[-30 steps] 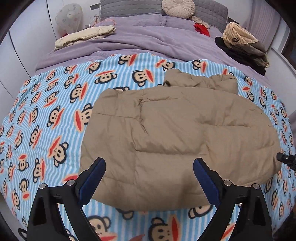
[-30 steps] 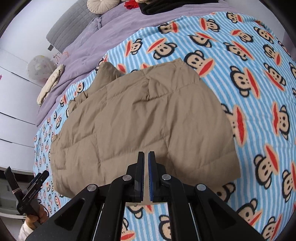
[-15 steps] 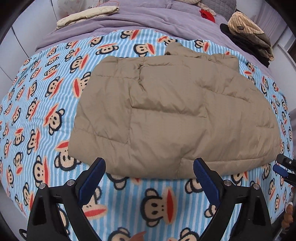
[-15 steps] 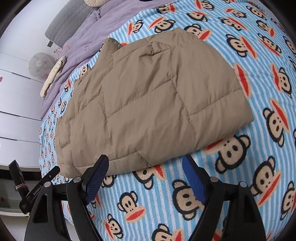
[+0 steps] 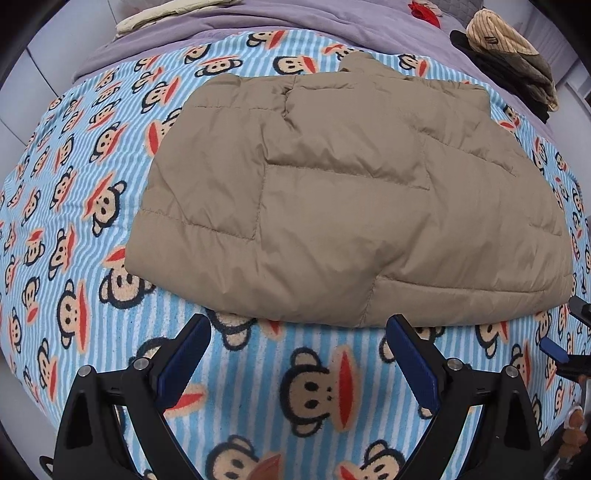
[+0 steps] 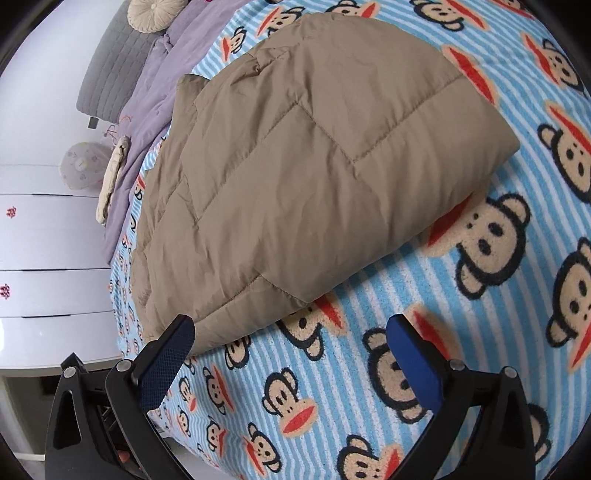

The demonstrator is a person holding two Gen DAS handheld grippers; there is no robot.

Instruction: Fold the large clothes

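A tan quilted puffer jacket (image 5: 343,192) lies folded flat on the blue striped monkey-print blanket (image 5: 258,373); it also shows in the right wrist view (image 6: 295,177). My left gripper (image 5: 299,354) is open and empty, just short of the jacket's near hem. My right gripper (image 6: 291,354) is open and empty, its left finger level with the jacket's near edge at the right end. The right gripper's fingers (image 5: 552,349) show at the far right of the left wrist view.
A purple duvet (image 5: 295,18) covers the head of the bed. A pile of dark and striped clothes (image 5: 509,55) sits at the far right. A cream garment (image 6: 112,177) lies on the duvet's left side. White drawers (image 6: 48,258) stand beside the bed.
My right gripper opened from shut and let go of the jacket's hem. Both grippers drew back toward the foot of the bed, so blanket now shows before the jacket.
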